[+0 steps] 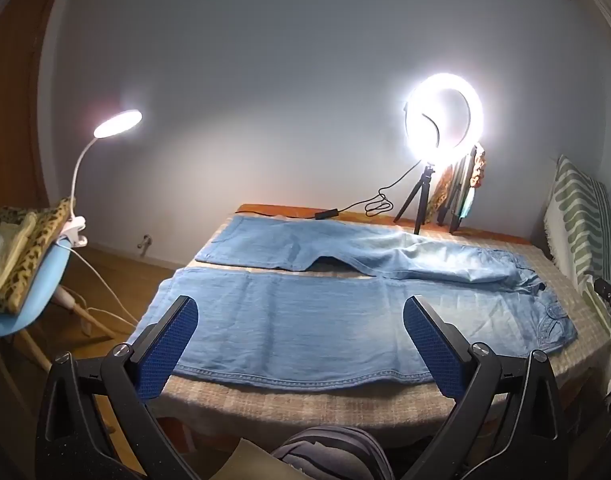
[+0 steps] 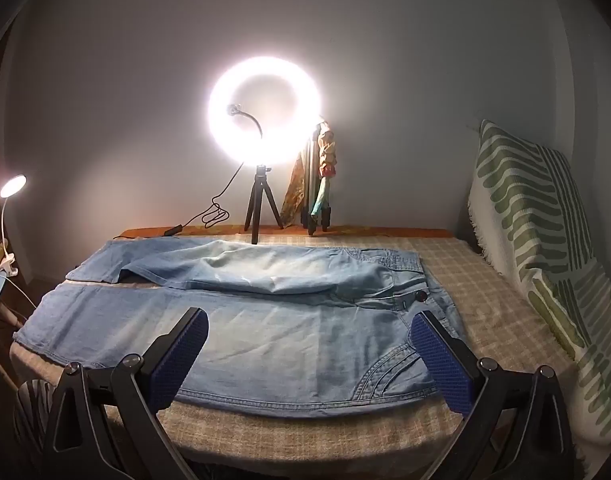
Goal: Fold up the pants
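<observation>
Light blue jeans (image 1: 305, 320) lie spread on the table with the waist to the right and both legs running left; the far leg is rumpled. They also show in the right wrist view (image 2: 265, 320). My left gripper (image 1: 301, 308) is open and empty, held above the near leg's front edge. My right gripper (image 2: 309, 320) is open and empty, above the near hip and pocket stitching (image 2: 389, 376). The waistband button (image 2: 421, 297) faces up.
The table carries a checked beige cloth (image 2: 497, 304). A lit ring light on a tripod (image 2: 261, 208) and a folded tripod (image 2: 319, 200) stand at the back edge, with a cable (image 1: 369, 204). A patterned cushion (image 2: 537, 240) lies right. A blue chair (image 1: 33, 280) with a clip lamp (image 1: 117, 124) stands left.
</observation>
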`<act>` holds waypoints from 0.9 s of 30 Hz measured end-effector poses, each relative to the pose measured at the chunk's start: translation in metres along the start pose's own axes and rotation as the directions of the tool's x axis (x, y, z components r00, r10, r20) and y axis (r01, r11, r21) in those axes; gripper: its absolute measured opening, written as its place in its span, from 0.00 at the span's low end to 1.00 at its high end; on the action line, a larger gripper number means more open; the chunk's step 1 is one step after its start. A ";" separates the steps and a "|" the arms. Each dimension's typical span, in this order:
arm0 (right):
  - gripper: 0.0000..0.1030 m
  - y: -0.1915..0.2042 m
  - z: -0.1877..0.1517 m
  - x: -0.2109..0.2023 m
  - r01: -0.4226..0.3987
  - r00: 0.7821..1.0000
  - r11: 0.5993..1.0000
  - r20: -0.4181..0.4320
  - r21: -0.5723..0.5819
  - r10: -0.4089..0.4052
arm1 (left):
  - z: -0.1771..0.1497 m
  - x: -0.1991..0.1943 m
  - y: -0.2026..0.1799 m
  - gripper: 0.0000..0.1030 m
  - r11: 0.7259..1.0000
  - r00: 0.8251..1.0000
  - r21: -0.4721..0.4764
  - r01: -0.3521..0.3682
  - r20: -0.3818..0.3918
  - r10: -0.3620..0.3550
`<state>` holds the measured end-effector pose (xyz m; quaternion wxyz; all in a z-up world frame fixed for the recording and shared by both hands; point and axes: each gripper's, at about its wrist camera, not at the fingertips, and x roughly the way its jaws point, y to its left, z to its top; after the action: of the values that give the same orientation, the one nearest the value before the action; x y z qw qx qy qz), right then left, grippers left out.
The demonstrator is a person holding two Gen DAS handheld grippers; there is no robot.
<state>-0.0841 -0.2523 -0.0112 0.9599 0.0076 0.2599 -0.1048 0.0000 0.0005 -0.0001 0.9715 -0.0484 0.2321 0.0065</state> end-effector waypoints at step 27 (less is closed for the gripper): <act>1.00 0.001 0.003 -0.008 0.019 0.999 1.000 0.035 -0.022 -0.019 | 0.001 0.000 0.006 0.99 1.000 1.000 -0.014 -0.019 0.001 0.019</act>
<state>-0.0889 -0.2500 -0.0043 0.9633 -0.0072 0.2443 -0.1111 0.0000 0.0068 0.0008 0.9711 -0.0529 0.2320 0.0174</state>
